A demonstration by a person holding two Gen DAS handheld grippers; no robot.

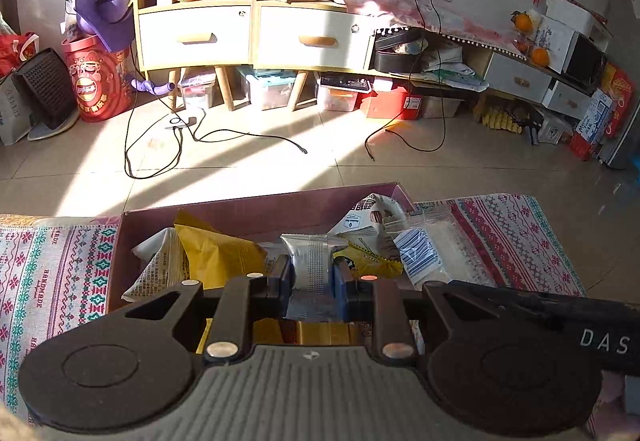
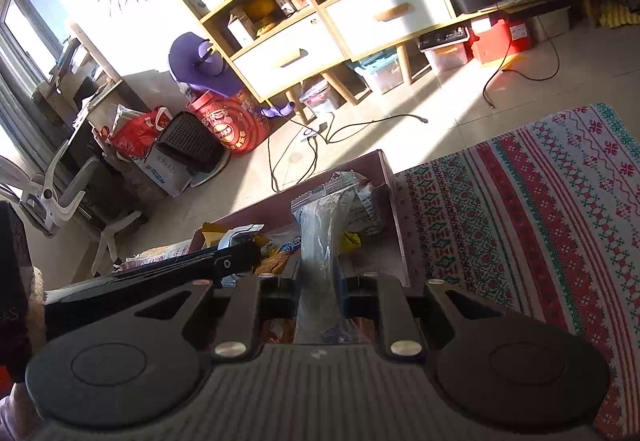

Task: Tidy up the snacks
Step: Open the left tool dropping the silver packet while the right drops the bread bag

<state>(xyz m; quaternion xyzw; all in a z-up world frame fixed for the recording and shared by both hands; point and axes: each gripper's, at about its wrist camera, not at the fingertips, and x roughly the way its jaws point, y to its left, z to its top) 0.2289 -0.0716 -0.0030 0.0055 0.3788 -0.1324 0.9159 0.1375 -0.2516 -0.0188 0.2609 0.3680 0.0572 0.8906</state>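
A shallow purple-brown box [image 1: 248, 211] holds several snack packets, among them a yellow bag [image 1: 216, 253] and a clear zip bag [image 1: 436, 241]. My left gripper [image 1: 313, 273] hangs over the box, shut on a silver foil packet [image 1: 310, 255] that stands up between its pads. My right gripper [image 2: 319, 279] is shut on a clear plastic snack bag [image 2: 320, 233], held upright over the box [image 2: 394, 201] near its right wall. The left gripper's black body [image 2: 160, 273] crosses the right wrist view at the left.
The box rests on a patterned cloth [image 2: 540, 209] at a table edge. Beyond lies tiled floor with black cables [image 1: 168, 145], a wooden shelf unit with white drawers [image 1: 256, 33], a red drum [image 1: 98, 81] and an office chair [image 2: 60, 197].
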